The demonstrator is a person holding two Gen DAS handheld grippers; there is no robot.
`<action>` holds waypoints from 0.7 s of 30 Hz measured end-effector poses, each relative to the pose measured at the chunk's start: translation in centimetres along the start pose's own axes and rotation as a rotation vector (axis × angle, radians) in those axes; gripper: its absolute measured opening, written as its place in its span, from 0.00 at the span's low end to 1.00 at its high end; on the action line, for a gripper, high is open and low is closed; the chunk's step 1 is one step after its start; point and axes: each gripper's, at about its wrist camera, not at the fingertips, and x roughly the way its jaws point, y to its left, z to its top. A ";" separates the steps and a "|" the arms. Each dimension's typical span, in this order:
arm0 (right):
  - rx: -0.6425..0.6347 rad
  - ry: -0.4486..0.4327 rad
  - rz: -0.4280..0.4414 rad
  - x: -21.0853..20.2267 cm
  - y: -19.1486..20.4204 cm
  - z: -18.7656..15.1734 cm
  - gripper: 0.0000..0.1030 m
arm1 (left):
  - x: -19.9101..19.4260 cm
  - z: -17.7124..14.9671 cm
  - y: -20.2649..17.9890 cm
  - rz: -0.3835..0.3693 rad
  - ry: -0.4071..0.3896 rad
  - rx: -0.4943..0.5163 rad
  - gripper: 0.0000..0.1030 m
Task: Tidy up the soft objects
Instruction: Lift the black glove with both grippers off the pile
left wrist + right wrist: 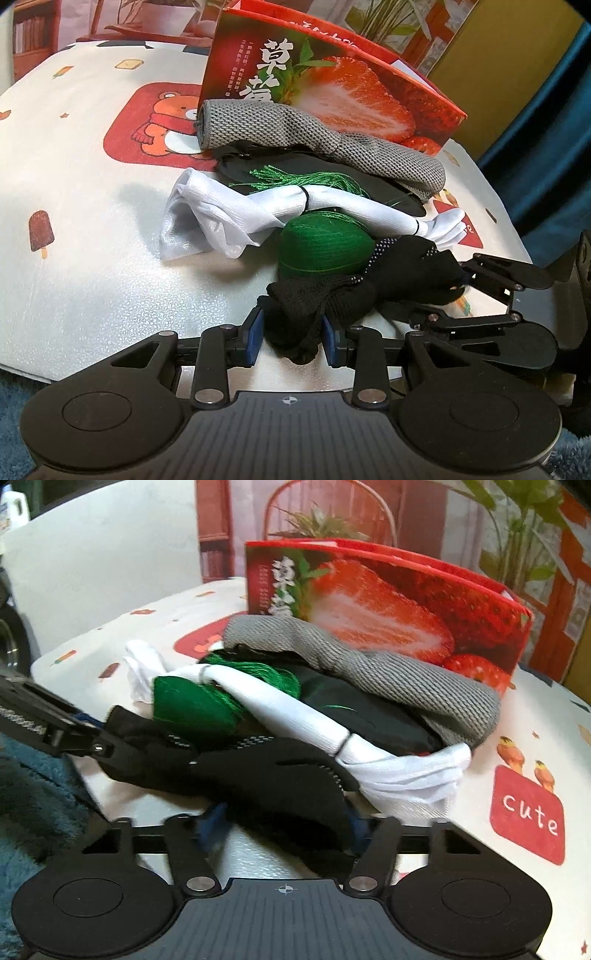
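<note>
Left wrist view showed my left gripper (291,338) clamped on one end of a black knitted glove (373,280), its blue pads (254,338) pressing the bunched fabric from both sides at the near edge of the table. The glove ran away to the right, where my right gripper (491,295) reached in from that side. Just behind the glove sat a green ball of yarn (319,242), with loose green strands (314,181) spread over a dark cloth (376,184) farther back. A white sleeve-like cloth (236,214), tied with thin black bands, lay across the pile, touching the yarn. A grey mesh cloth (314,138) lay on the far side of the heap, against a red strawberry box (332,85) standing upright at the far side.

Right wrist view, somewhat blurred, had the right gripper (284,827) with the wider end of the black glove (266,775) between its fingers; the fabric filled the gap and the jaws looked closed on it. All of this rested on a white cartoon-print table cover (535,738), with a teal carpet (33,801) to the near left below the table.
</note>
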 end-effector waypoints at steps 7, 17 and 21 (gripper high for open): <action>0.041 -0.087 0.024 -2.4 -0.5 1.1 0.24 | -2.1 0.7 -1.2 -0.037 -0.073 0.060 0.20; 0.125 -0.199 0.032 -5.6 -2.6 2.8 0.06 | -4.4 2.2 -2.6 -0.071 -0.161 0.089 0.17; 0.127 -0.188 0.027 -5.0 -2.8 3.1 0.05 | -4.3 3.1 -2.8 -0.062 -0.180 0.101 0.16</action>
